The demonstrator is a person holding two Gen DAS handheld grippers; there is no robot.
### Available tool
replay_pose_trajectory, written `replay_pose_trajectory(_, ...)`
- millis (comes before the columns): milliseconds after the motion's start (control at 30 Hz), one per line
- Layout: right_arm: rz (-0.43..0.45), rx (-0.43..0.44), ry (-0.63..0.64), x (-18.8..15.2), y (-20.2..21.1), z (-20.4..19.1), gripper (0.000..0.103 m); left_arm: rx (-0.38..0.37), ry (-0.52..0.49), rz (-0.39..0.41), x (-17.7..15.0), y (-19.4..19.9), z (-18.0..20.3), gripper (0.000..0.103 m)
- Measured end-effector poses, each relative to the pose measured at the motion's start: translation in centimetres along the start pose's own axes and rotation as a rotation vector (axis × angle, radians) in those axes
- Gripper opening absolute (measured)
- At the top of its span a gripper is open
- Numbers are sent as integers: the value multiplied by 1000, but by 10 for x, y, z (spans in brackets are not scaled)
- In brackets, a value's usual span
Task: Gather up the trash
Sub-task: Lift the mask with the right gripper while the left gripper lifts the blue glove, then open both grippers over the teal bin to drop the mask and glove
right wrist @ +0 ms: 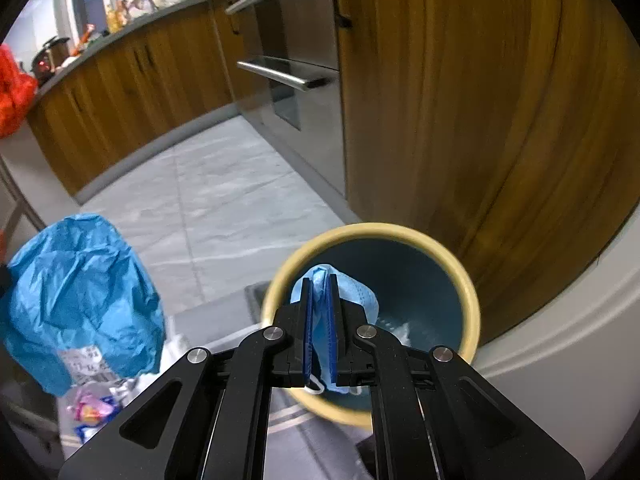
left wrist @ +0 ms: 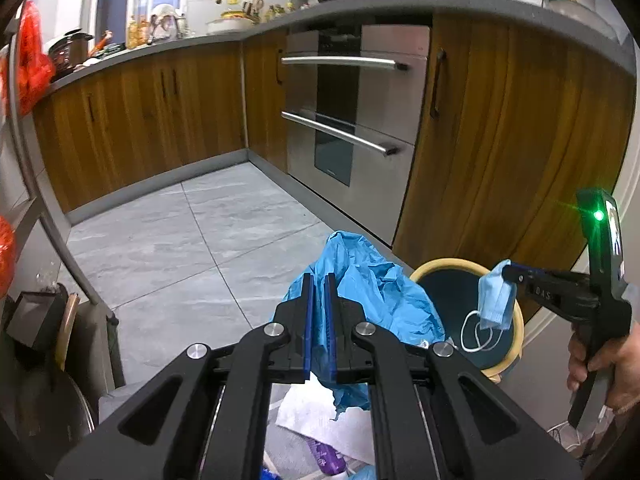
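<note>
The right tool (right wrist: 320, 312) grasps a face mask (right wrist: 352, 296) above the bin (right wrist: 460, 280); center it over the opening before releasing. The left tool (left wrist: 319, 312) clenches blue crumpled paper (left wrist: 372, 280) beside it.

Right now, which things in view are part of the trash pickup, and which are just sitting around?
In the job:
- face mask, clamped in the right gripper over the bin
- trash bin, yellow rim
- crumpled blue bag, clamped in the left gripper
- paper and wrappers beneath it

Just lying about:
- oven
- wooden cabinets
- countertop clutter
</note>
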State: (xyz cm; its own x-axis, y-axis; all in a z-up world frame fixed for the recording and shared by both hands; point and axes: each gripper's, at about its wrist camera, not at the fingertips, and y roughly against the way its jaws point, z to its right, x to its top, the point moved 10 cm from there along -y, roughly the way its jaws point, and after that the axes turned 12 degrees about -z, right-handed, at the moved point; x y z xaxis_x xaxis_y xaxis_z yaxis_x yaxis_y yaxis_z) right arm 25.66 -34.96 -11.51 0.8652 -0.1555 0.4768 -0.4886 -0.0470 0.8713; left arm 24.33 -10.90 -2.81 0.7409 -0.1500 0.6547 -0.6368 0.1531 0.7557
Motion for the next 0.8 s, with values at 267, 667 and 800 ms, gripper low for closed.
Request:
replay_pose_trajectory(267, -51, -14, -56, 12, -31, 31, 7, -37, -47, -59, 2, -44, 40, 5)
replay_pose_trajectory(667, -87, -21, -128, 17, -51, 58, 8, -41, -202, -126, 3, -103, 119, 5)
replay_pose_trajectory(800, -89, -34, -127, 20, -56, 62, 8, -23, -247, -139, 3, -117, 137, 5)
